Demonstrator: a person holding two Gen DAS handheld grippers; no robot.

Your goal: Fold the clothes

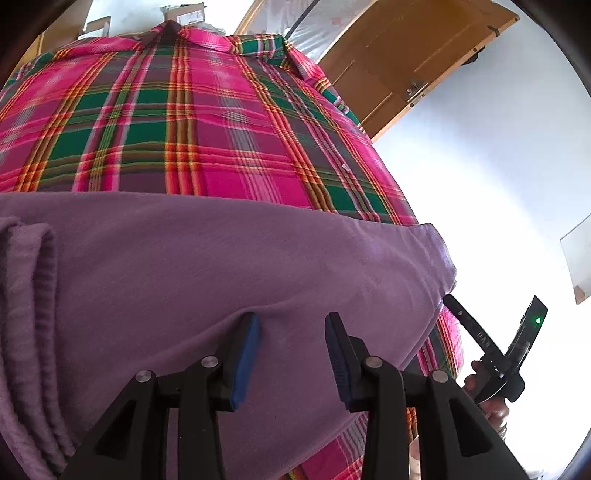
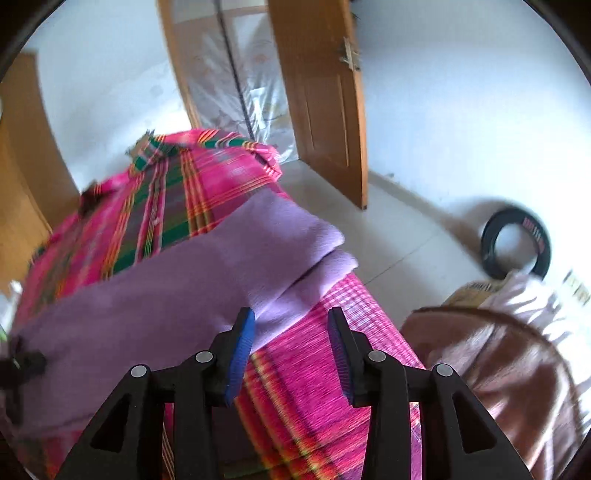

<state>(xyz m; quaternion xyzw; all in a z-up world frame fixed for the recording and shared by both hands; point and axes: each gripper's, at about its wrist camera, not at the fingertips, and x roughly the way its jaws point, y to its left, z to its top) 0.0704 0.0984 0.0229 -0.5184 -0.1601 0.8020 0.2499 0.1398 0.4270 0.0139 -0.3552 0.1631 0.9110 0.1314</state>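
A purple garment [image 1: 221,258] lies flat across a pink, green and orange plaid cloth [image 1: 184,118] that covers the surface. A ribbed, folded part [image 1: 33,295] of it bunches at the left. My left gripper [image 1: 292,321] hovers open just over the garment's near part, with nothing between its blue pads. The right wrist view is blurred. It shows the purple garment [image 2: 177,280] with stacked folded edges at its right end. My right gripper [image 2: 291,317] stands open over the plaid cloth [image 2: 325,369], at the garment's near edge. A hand holds the right gripper [image 1: 495,350] beside the garment's right end.
An open wooden door [image 2: 321,99] and white walls stand beyond the surface. A black ring [image 2: 515,247] lies on the tiled floor at the right, near brown and white bundled items [image 2: 498,369]. A wooden cabinet [image 2: 22,166] is at the left, with boxes [image 1: 184,13] behind.
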